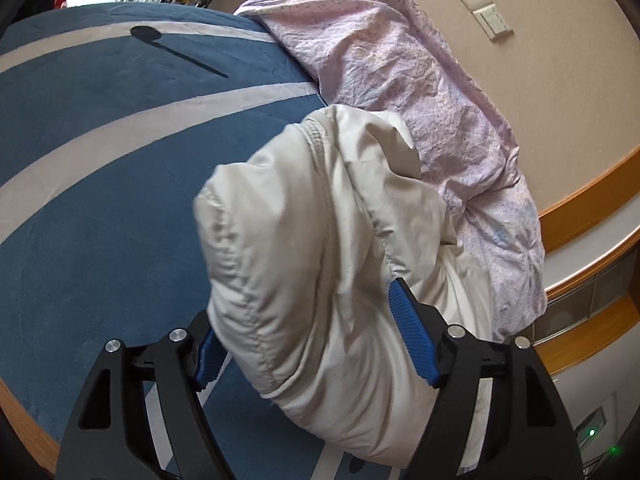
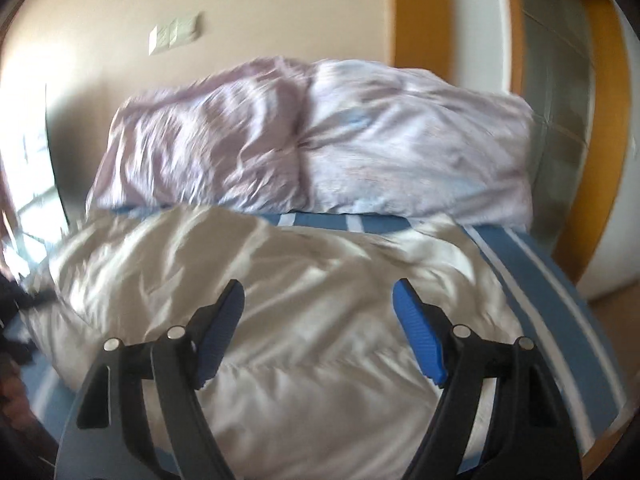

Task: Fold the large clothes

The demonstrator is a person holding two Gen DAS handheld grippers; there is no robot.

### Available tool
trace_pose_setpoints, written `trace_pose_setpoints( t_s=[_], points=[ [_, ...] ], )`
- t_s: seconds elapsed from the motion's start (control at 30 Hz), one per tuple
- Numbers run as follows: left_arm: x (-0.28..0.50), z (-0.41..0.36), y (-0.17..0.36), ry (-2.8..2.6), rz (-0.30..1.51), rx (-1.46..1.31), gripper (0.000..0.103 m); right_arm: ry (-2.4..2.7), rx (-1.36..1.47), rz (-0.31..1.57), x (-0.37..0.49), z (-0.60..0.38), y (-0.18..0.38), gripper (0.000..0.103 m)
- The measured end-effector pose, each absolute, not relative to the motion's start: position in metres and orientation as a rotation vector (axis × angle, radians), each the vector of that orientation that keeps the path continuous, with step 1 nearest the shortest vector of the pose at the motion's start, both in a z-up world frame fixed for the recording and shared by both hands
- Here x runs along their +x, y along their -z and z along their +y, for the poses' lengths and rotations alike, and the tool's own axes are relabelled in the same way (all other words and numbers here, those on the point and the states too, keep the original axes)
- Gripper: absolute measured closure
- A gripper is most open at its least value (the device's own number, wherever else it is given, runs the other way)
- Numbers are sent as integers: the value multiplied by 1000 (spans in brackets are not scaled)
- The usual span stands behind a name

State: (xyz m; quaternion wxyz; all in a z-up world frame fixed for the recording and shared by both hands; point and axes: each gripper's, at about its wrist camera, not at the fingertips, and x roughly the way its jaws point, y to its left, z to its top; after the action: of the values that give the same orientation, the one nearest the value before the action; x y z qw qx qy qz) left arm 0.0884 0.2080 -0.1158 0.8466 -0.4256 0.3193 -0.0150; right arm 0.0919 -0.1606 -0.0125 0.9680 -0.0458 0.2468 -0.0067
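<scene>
A cream padded jacket [image 1: 320, 248] is bunched up between my left gripper's [image 1: 316, 320] blue pads. The jaws stand wide and a thick fold of the jacket fills the gap and hides the left fingertip. The jacket lies on a blue bed cover with pale stripes [image 1: 100, 152]. In the right wrist view, which is blurred, the same jacket [image 2: 280, 280] is spread on the bed. My right gripper [image 2: 318, 296] is open and empty just above it.
A crumpled lilac duvet [image 1: 420, 92] is piled along the wall side of the bed; it also shows in the right wrist view [image 2: 320, 140]. Wall sockets [image 1: 484, 8] sit above it. A wooden bed frame [image 1: 580, 200] and a white cabinet [image 2: 612, 160] stand at the right.
</scene>
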Motion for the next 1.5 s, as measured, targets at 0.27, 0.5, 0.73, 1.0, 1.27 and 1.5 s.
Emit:
trace_pose_setpoints(
  t_s=[0.27,0.5,0.73,1.0,1.27,1.5],
  points=[
    [96,210,118,40,685,-911,29,10,-131,588,120,-141,36,26],
    [102,212,125,57,697,-963,29,27,-119,641,134,-141,52,14],
    [110,215,126,71,705,-1008,29,55,-115,737,153,-142,73,2],
    [113,214,121,76,681,-1027,43,63,-149,749,157,-138,83,2],
    [114,214,121,68,683,-1026,46,65,-158,753,158,-136,86,2],
    [110,202,88,105,617,-942,66,74,-181,750,160,-134,89,2]
  ],
)
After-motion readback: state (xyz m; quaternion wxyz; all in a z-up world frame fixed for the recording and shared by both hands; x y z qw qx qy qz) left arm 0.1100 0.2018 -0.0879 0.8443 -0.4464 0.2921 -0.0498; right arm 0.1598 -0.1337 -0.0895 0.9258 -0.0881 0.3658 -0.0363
